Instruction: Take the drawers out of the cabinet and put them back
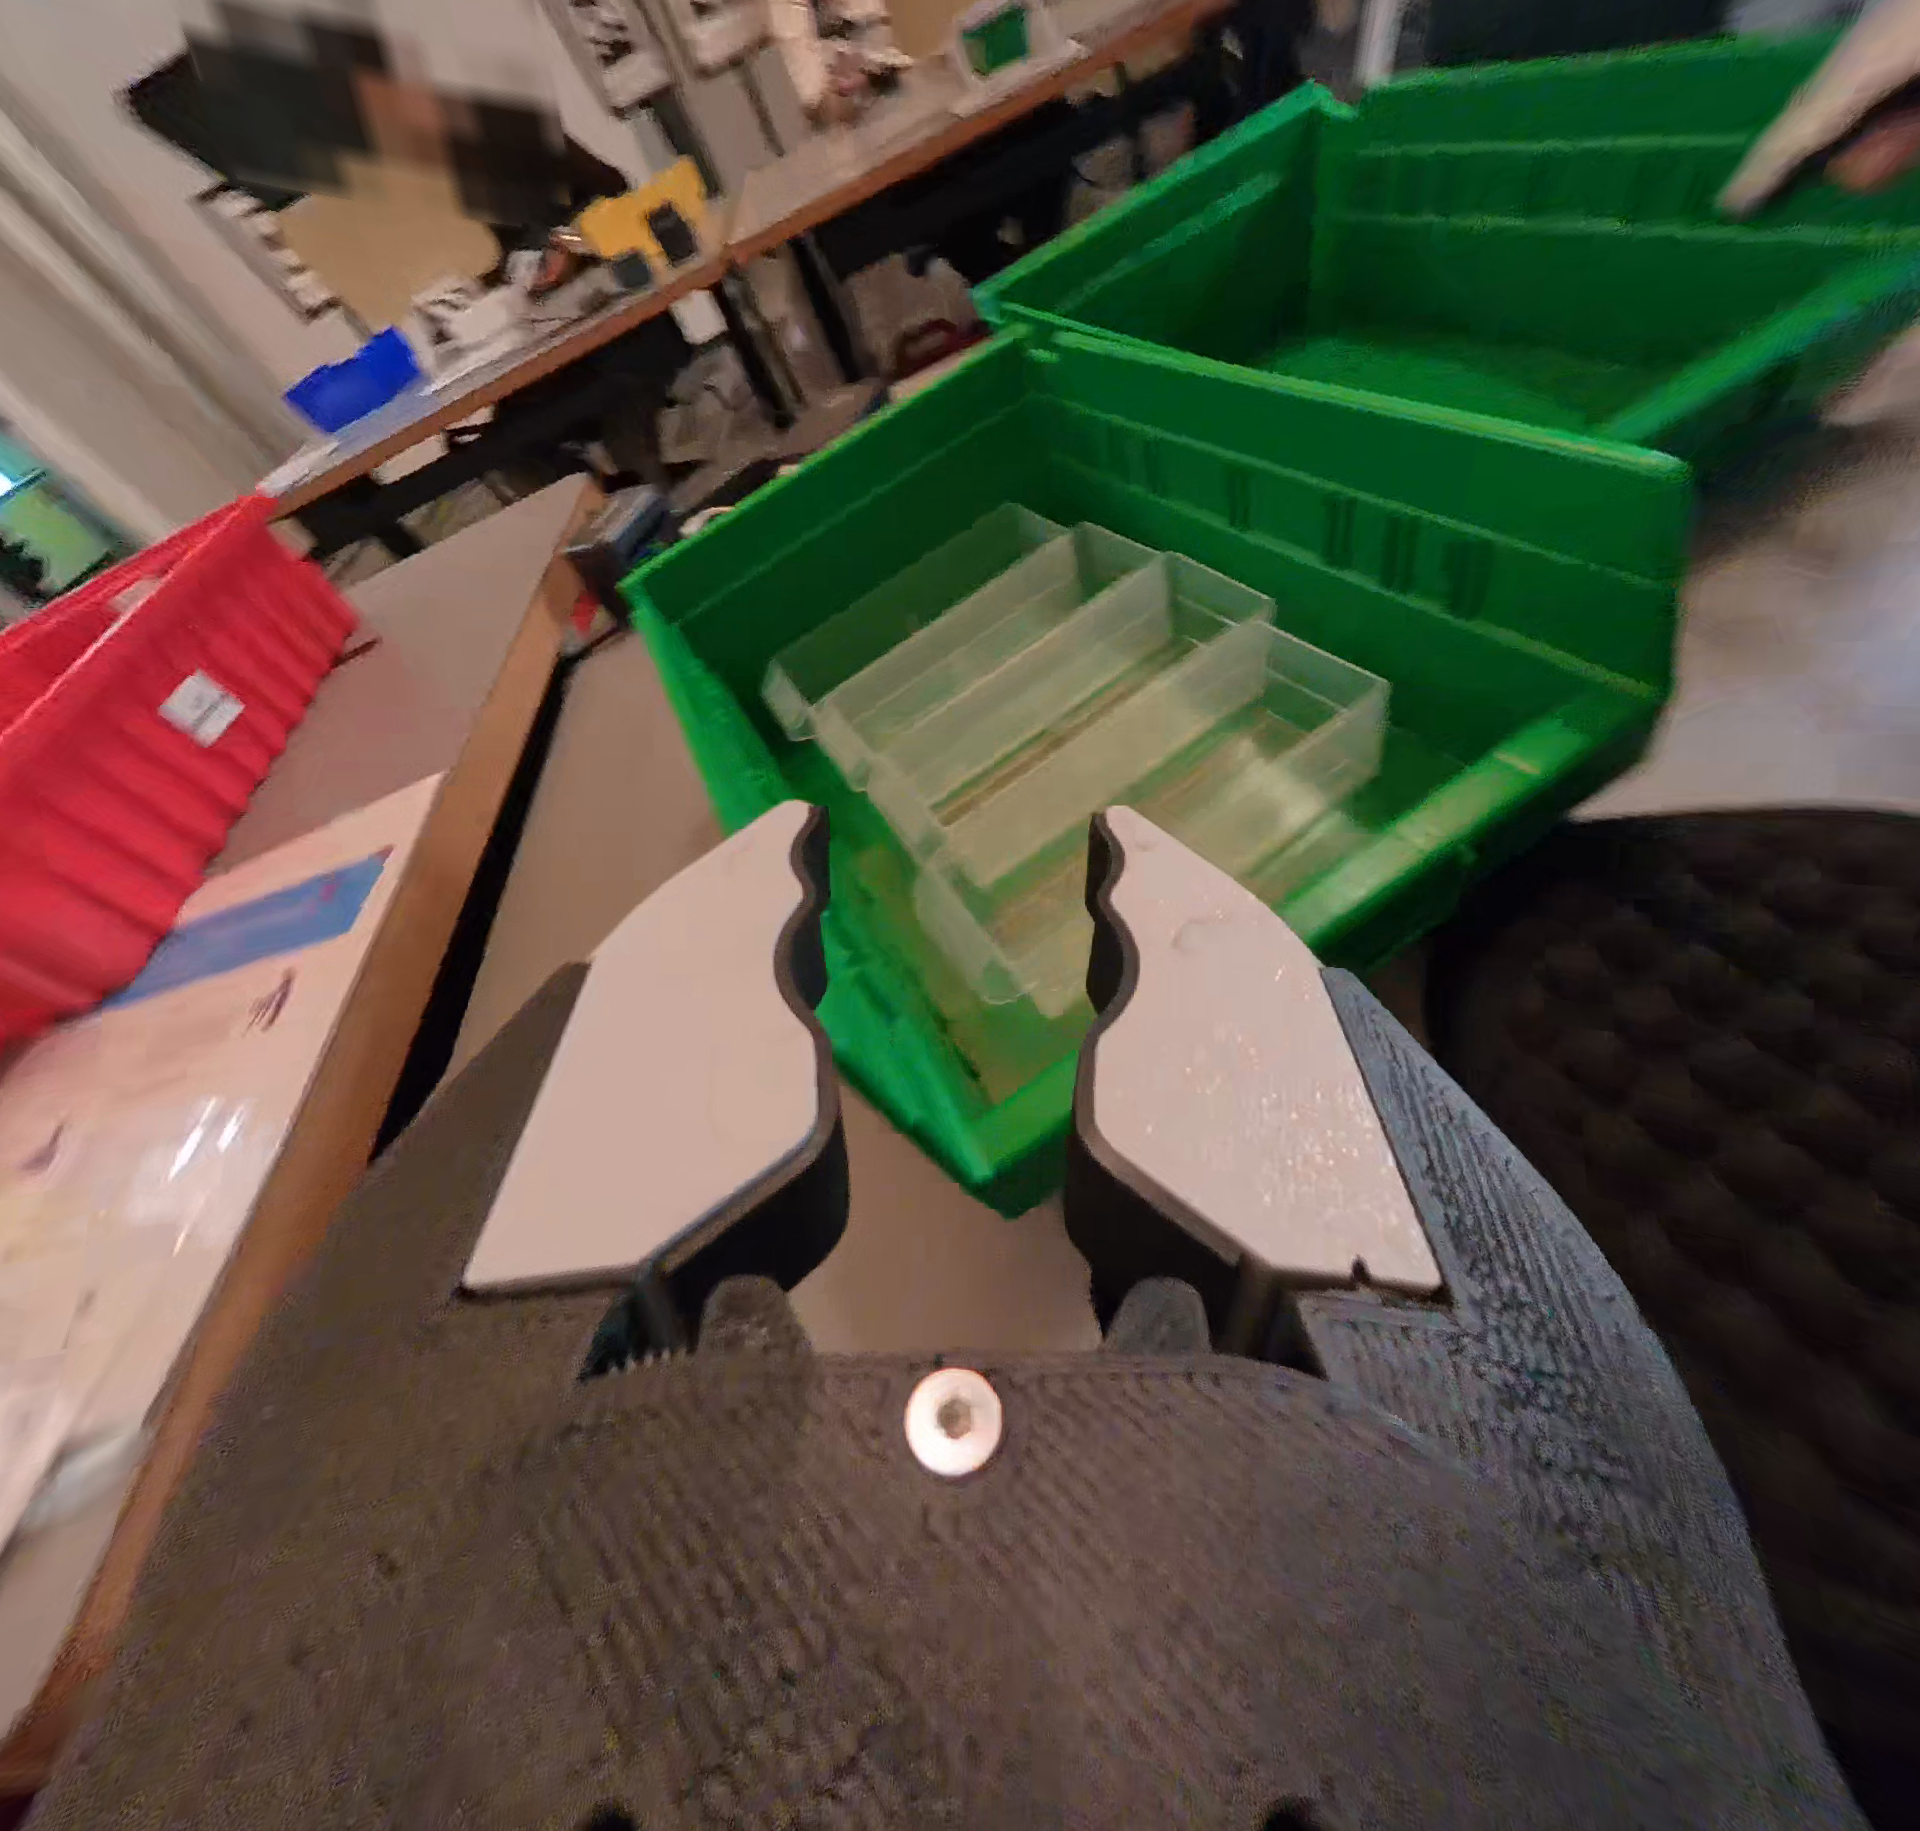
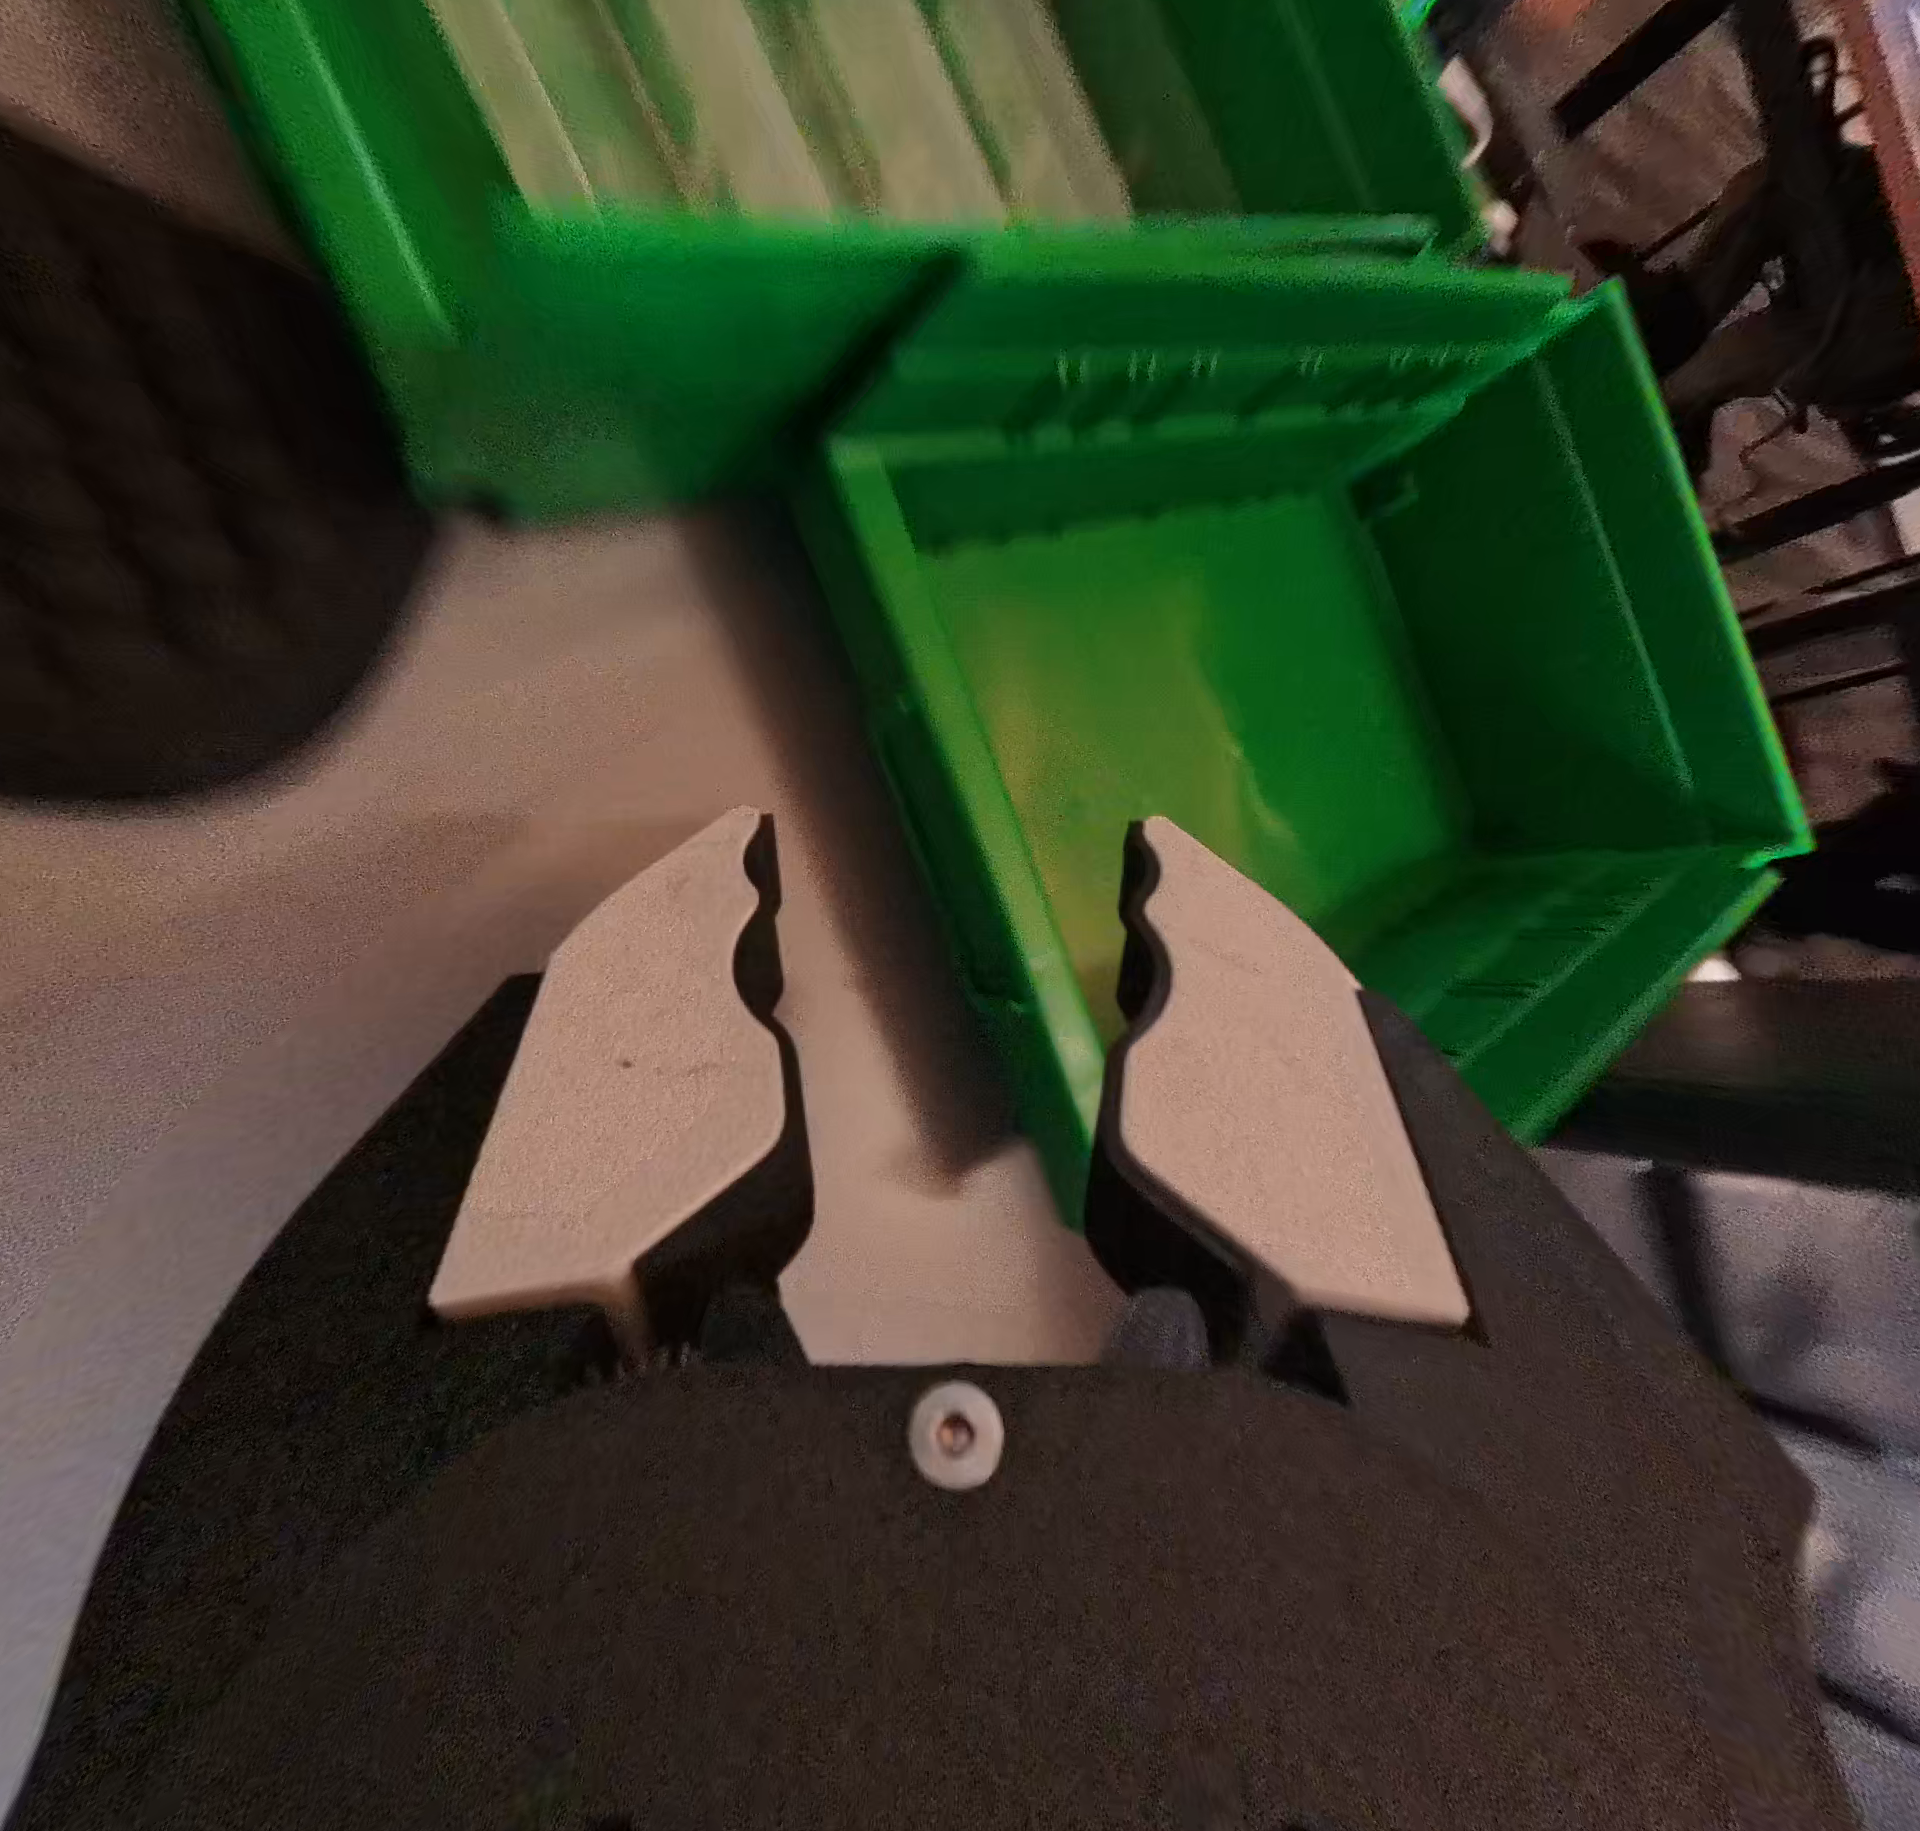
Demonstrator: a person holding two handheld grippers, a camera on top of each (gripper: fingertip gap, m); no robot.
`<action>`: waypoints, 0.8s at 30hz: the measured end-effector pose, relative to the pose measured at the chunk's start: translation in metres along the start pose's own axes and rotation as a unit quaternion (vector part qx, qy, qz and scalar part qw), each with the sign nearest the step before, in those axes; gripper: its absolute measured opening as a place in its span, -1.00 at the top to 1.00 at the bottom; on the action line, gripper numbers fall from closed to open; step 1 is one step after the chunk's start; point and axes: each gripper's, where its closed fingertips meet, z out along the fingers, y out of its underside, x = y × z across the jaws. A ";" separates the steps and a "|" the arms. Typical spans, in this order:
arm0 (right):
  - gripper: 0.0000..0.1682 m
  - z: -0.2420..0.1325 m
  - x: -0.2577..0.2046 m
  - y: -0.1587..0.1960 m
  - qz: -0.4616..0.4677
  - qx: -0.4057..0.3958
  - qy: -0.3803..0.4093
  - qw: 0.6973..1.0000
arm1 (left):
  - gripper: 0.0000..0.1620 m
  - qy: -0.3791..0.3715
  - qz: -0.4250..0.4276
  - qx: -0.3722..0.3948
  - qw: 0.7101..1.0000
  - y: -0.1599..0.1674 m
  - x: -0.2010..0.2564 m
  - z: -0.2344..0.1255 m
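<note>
Several clear plastic drawers point(image 1: 1070, 711) lie side by side in a green bin point(image 1: 1351, 555) on the grey table. My left gripper point(image 1: 956, 825) is open and empty, above the bin's near corner, its fingers framing the nearest drawer. A second green bin point(image 2: 1299, 701) stands empty. My right gripper point(image 2: 951, 825) is open and empty, just above that empty bin's near wall. The drawers show blurred in the right wrist view point(image 2: 748, 67), in the first green bin point(image 2: 582, 358) at the top. No cabinet is in view.
A black textured mat point(image 1: 1704, 1158) lies on the table to the right of the drawer bin; it also shows in the right wrist view point(image 2: 156, 493). A red crate point(image 1: 145, 721) and papers point(image 1: 156, 1106) lie on the left table. Cluttered benches stand behind.
</note>
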 end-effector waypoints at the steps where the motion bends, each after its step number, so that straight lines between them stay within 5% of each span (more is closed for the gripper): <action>1: 0.23 0.011 0.005 0.013 -0.042 -0.035 -0.001 0.998 | 0.38 0.024 0.026 -0.014 0.999 -0.003 0.013 0.003; 4: 0.28 0.048 0.007 0.038 -0.150 -0.107 -0.014 0.983 | 0.36 0.103 0.095 -0.065 0.988 0.004 0.053 0.017; 6: 0.59 0.067 0.005 0.049 -0.194 -0.139 -0.013 0.971 | 0.35 0.137 0.140 -0.099 0.976 0.014 0.073 0.027; 10: 0.66 0.062 0.002 0.043 -0.234 -0.139 -0.008 0.962 | 0.30 0.182 0.183 -0.140 0.956 0.032 0.095 0.040; 15: 0.66 0.011 -0.035 0.034 -0.243 -0.100 -0.042 0.964 | 0.29 0.200 0.235 -0.179 0.934 0.047 0.098 0.044; 24: 0.64 -0.150 -0.076 0.022 -0.142 0.025 -0.147 0.979 | 0.50 0.207 0.317 -0.206 0.902 0.070 0.101 0.055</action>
